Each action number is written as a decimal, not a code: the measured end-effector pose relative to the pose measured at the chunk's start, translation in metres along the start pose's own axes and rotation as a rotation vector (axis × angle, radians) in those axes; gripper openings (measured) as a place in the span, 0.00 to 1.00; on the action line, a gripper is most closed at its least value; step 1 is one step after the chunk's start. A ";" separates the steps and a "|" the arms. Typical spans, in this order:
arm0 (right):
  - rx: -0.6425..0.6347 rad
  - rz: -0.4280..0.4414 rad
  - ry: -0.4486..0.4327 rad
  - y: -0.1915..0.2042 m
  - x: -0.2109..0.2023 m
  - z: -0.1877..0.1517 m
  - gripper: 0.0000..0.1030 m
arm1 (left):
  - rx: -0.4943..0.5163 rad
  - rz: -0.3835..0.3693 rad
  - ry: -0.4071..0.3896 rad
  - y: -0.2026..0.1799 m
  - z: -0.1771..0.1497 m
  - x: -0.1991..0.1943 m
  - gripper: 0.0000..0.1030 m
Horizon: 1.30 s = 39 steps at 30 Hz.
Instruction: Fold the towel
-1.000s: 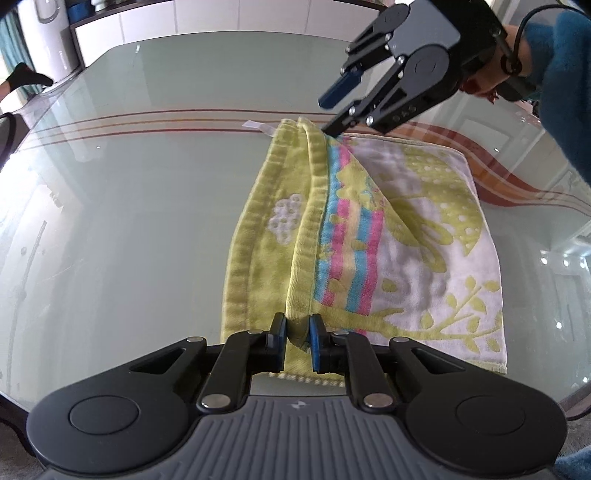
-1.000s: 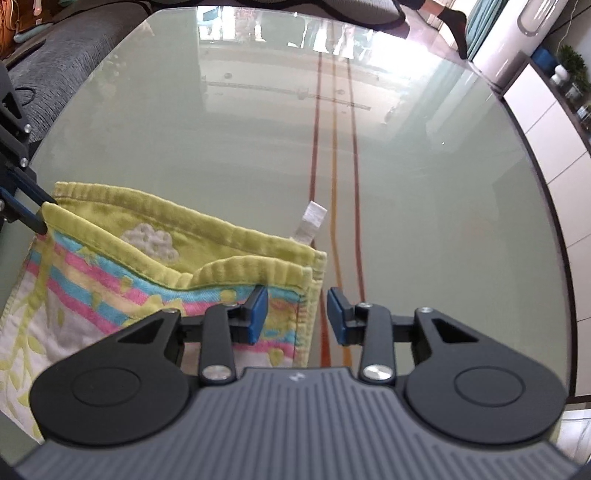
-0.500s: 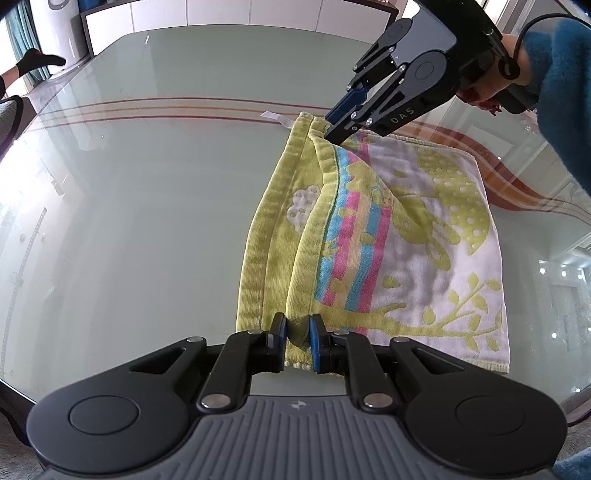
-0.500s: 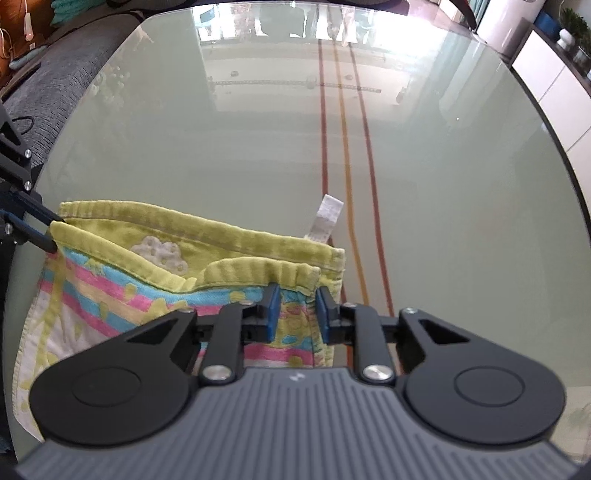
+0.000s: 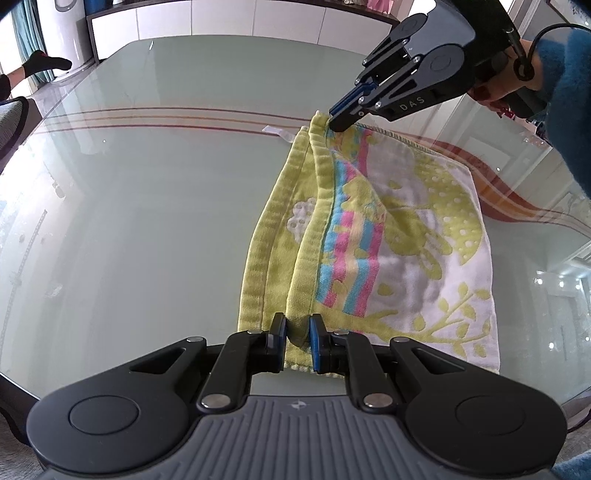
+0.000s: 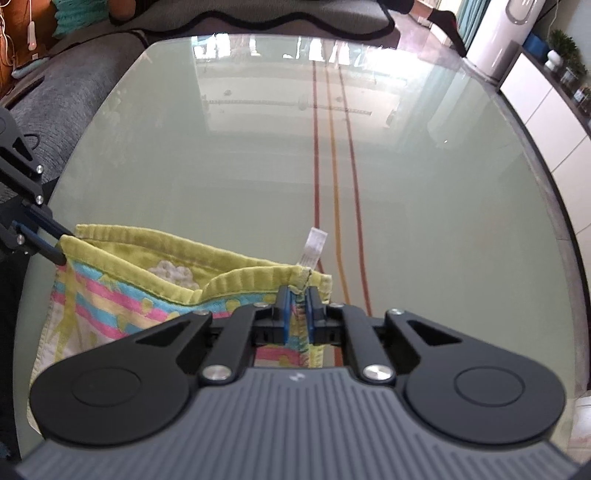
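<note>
Both tongs were clamped on the towel (image 5: 402, 236): left gripper (image 5: 297, 334) and right gripper (image 6: 298, 310) at opposite corners of its yellow hem, which ran between them across the glass table (image 5: 147, 221).

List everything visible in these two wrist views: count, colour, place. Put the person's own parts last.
towel: one, white with yellow-green border and pink and blue stripes, partly folded on the table
tag: one, white, at the towel's far corner
table: one, pale green glass with red-brown stripes
cabinets: white, beyond the table
sofa: one, grey, beside the table
plant: one, green, on the cabinet
left gripper: one, black with blue pads, shut on the towel's near edge
right gripper: one, black with blue pads, shut on the towel's corner
sleeve: one, blue, behind the right gripper
</note>
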State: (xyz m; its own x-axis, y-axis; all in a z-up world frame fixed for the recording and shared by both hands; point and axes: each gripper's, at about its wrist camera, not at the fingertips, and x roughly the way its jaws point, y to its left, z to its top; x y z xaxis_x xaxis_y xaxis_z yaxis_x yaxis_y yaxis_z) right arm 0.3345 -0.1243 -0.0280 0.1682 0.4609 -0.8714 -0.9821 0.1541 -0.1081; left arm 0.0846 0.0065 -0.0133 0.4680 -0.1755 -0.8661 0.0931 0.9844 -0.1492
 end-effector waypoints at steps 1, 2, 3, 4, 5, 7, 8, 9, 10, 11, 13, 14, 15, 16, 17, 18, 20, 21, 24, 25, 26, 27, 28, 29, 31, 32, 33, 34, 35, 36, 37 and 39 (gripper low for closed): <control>0.003 -0.002 -0.004 -0.001 -0.001 0.000 0.08 | -0.002 -0.001 -0.005 0.000 0.000 -0.003 0.15; 0.003 -0.005 -0.007 -0.001 -0.002 0.001 0.08 | -0.002 -0.001 -0.011 0.000 0.000 -0.006 0.15; 0.003 -0.008 -0.008 -0.002 -0.001 0.002 0.08 | -0.004 -0.002 -0.017 0.000 0.000 -0.009 0.15; 0.003 -0.011 -0.009 -0.002 0.000 0.003 0.08 | -0.006 0.000 -0.023 0.001 0.000 -0.012 0.15; 0.004 -0.014 -0.010 -0.003 0.001 0.004 0.08 | -0.009 0.002 -0.027 0.003 0.000 -0.014 0.15; 0.007 -0.020 -0.013 -0.004 0.001 0.005 0.08 | -0.012 0.007 -0.030 0.005 0.000 -0.017 0.15; 0.012 -0.023 -0.016 -0.006 0.002 0.005 0.08 | -0.014 0.013 -0.028 0.006 0.000 -0.016 0.15; 0.016 -0.024 -0.018 -0.007 0.003 0.006 0.08 | -0.016 0.020 -0.026 0.007 0.000 -0.016 0.15; 0.017 -0.024 -0.018 -0.008 0.004 0.006 0.08 | -0.018 0.026 -0.024 0.008 -0.001 -0.016 0.15; 0.017 -0.025 -0.016 -0.008 0.006 0.007 0.08 | -0.020 0.028 -0.021 0.009 -0.001 -0.015 0.15; 0.009 -0.027 -0.004 -0.007 0.012 0.008 0.08 | -0.032 0.039 -0.003 0.011 -0.003 -0.009 0.15; 0.005 -0.028 0.002 -0.006 0.015 0.008 0.08 | -0.036 0.040 0.004 0.011 -0.004 -0.006 0.15; 0.001 -0.029 0.008 -0.006 0.019 0.009 0.08 | -0.039 0.042 0.011 0.011 -0.005 -0.004 0.15; 0.000 -0.029 0.013 -0.006 0.021 0.008 0.08 | -0.040 0.043 0.014 0.011 -0.006 -0.002 0.15; -0.001 -0.030 0.017 -0.006 0.024 0.008 0.08 | -0.040 0.043 0.016 0.011 -0.006 -0.002 0.15; -0.002 -0.033 0.021 -0.006 0.027 0.008 0.08 | -0.040 0.043 0.019 0.011 -0.006 0.000 0.15; -0.005 -0.038 0.026 -0.006 0.031 0.008 0.08 | -0.039 0.043 0.024 0.010 -0.005 0.002 0.15; -0.007 -0.041 0.028 -0.006 0.033 0.008 0.08 | -0.037 0.045 0.026 0.009 -0.005 0.003 0.15; -0.009 -0.041 0.038 -0.007 0.039 0.007 0.08 | -0.034 0.047 0.037 0.008 -0.005 0.006 0.16; -0.010 -0.042 0.040 -0.007 0.040 0.007 0.08 | -0.033 0.046 0.041 0.008 -0.005 0.008 0.16; -0.011 -0.043 0.043 -0.006 0.041 0.006 0.08 | -0.033 0.046 0.043 0.009 -0.006 0.008 0.16; -0.011 -0.042 0.044 -0.007 0.042 0.006 0.08 | -0.033 0.046 0.045 0.008 -0.006 0.009 0.16; -0.010 -0.042 0.045 -0.007 0.043 0.006 0.08 | -0.033 0.046 0.047 0.007 -0.007 0.010 0.16; -0.010 -0.041 0.046 -0.006 0.043 0.006 0.08 | -0.035 0.046 0.048 0.009 -0.006 0.010 0.16; -0.011 -0.041 0.051 -0.006 0.045 0.006 0.09 | -0.037 0.045 0.051 0.010 -0.006 0.010 0.16; -0.012 -0.041 0.053 -0.006 0.045 0.005 0.09 | -0.037 0.046 0.052 0.010 -0.005 0.010 0.16; -0.013 -0.042 0.056 -0.006 0.046 0.005 0.09 | -0.036 0.046 0.053 0.011 -0.004 0.009 0.16; -0.014 -0.043 0.058 -0.005 0.047 0.005 0.09 | -0.035 0.047 0.054 0.012 -0.003 0.008 0.17; -0.015 -0.044 0.060 -0.005 0.047 0.005 0.09 | -0.035 0.048 0.054 0.012 -0.003 0.008 0.17; -0.017 -0.046 0.064 -0.005 0.048 0.005 0.09 | -0.036 0.049 0.055 0.013 -0.003 0.007 0.17; -0.019 -0.048 0.067 -0.004 0.049 0.005 0.09 | -0.036 0.050 0.055 0.014 -0.004 0.007 0.17; -0.022 -0.053 0.072 -0.003 0.049 0.005 0.09 | -0.037 0.052 0.059 0.014 -0.003 0.008 0.19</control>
State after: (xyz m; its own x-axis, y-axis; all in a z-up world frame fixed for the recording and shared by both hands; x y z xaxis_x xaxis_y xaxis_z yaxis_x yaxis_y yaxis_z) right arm 0.3462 -0.0977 -0.0676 0.2143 0.3886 -0.8961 -0.9738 0.1566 -0.1650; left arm 0.0874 0.0192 -0.0237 0.4183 -0.1238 -0.8998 0.0372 0.9922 -0.1192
